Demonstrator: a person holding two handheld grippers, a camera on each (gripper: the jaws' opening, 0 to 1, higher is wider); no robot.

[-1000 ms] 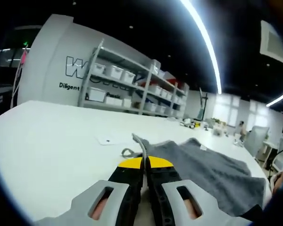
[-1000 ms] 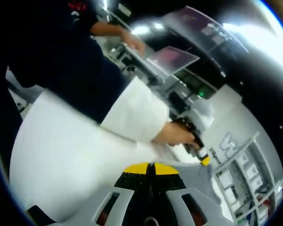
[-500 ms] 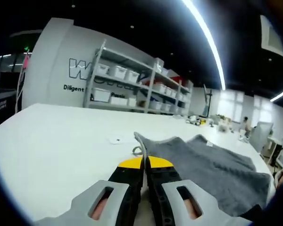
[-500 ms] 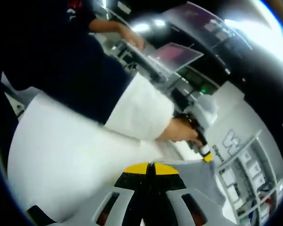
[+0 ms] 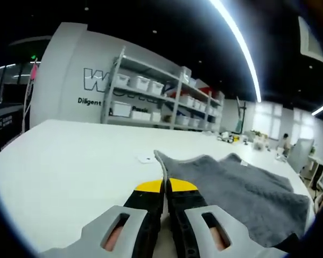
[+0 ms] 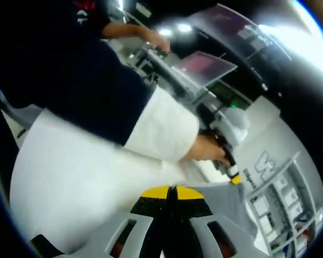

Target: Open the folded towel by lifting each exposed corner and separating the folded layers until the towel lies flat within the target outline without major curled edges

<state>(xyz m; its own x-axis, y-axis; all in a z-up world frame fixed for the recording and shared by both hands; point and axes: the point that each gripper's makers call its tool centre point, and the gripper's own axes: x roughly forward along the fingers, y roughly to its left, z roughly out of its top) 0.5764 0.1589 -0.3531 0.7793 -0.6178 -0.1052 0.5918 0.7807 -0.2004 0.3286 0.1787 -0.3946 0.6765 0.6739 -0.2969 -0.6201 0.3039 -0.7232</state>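
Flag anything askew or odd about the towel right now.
The grey towel is not flat: the corner at the left gripper stands up off the white table, and its far edge looks rumpled.

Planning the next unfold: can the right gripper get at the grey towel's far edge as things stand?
Probably not yet: the right gripper looks shut on the grey terry towel already, as does the left gripper, so it must release first.

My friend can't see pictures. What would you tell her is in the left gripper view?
The left gripper, with yellow tips shut on the edge of a grey towel, lifts that edge off a white table. The rest of the towel lies spread to the right. Behind stand shelves of white bins against a wall.
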